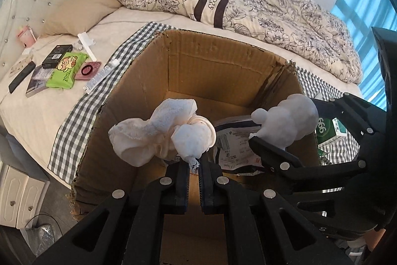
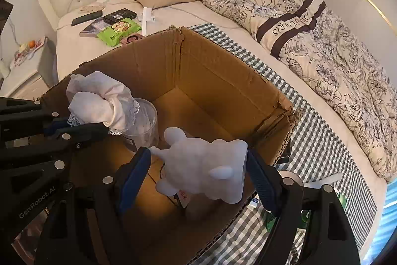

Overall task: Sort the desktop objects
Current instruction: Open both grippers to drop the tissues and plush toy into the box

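Daylight comes in from the blue window (image 1: 357, 4) on my right, leaving the bed (image 1: 124, 24) bright and soft-shadowed. My box (image 2: 211, 81) glows warm inside. Fisheye bends both views, corners black.

Bed (image 2: 173, 14), checked cloth (image 2: 320, 121) under cardboard box (image 2: 211, 71), floral quilt (image 2: 310, 24), green wipes pack (image 2: 119, 30)
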Tool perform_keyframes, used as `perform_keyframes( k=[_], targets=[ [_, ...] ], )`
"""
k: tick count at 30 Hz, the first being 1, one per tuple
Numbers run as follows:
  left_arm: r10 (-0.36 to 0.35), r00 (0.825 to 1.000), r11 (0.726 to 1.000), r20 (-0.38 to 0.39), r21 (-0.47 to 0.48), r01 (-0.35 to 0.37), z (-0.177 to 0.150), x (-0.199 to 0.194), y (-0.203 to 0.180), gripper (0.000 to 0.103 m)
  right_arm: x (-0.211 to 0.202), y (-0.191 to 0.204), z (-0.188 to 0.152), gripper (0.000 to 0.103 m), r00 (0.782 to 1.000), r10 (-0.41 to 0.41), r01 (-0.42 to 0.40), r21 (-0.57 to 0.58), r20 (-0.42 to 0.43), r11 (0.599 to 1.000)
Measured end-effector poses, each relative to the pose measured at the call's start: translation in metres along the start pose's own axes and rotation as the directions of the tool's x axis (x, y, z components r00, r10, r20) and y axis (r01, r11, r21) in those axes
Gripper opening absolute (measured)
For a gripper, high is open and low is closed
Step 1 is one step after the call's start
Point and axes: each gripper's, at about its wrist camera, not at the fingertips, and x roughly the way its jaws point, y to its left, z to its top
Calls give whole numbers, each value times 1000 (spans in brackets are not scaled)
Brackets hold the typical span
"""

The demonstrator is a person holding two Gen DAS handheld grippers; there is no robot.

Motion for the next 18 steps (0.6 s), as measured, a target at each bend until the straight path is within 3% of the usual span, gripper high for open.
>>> perform_keyframes(
  k=[4, 6, 8, 10, 12, 18],
  targets=[
    [0, 1000, 1000, 18, -6, 0, 1, -3, 2, 10, -6, 2, 1, 79, 999, -21, 22, -11, 40, 1000],
    [12, 1000, 1000, 27, -15, -12, 3, -6, 4, 20, -12, 1, 1, 79, 997, -44, 45, -11, 69, 999],
    [33, 999, 999, 38, -30, -32, 5, -10, 7, 40, -19, -2, 0, 79, 994, -57, 58, -4, 94, 998],
    [31, 998, 999, 61, -41, -28, 7, -16, 10, 50, -26, -8, 0, 79, 992, -45, 43, 14, 118, 999],
    [20, 996, 999, 90, -47, -15, 9, -24, 11, 51, -34, -12, -2, 85, 988, -35, 30, 37, 150, 999],
    [52, 982, 998, 181, -53, -43, 15, -51, 9, 63, -59, -18, -2, 86, 969, -15, -6, 83, 248, 997]
  ],
)
